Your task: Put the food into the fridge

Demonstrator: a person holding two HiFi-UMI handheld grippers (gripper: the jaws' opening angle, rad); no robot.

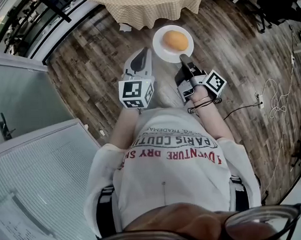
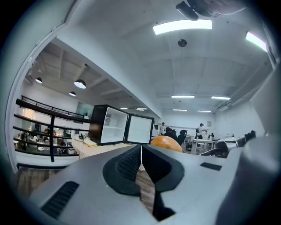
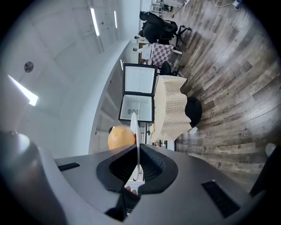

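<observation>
An orange [image 1: 176, 40] lies on a white plate [image 1: 160, 51] held above the wooden floor in the head view. My right gripper [image 1: 183, 57] is shut on the plate's near rim. In the right gripper view the plate [image 3: 133, 127] shows edge-on between the jaws, with the orange [image 3: 120, 137] beside it. My left gripper [image 1: 145, 52] hangs just left of the plate, shut and holding nothing; its jaws [image 2: 141, 147] meet at the tip. A small black fridge [image 2: 109, 125] with its door [image 2: 139, 130] swung open stands on a table ahead.
The fridge's table carries a checkered cloth [image 1: 145, 8] and lies straight ahead of both grippers. A white cabinet [image 1: 38, 161] fills the lower left. Cables [image 1: 275, 100] trail over the floor on the right. Black office chairs [image 1: 267, 7] stand at the far right.
</observation>
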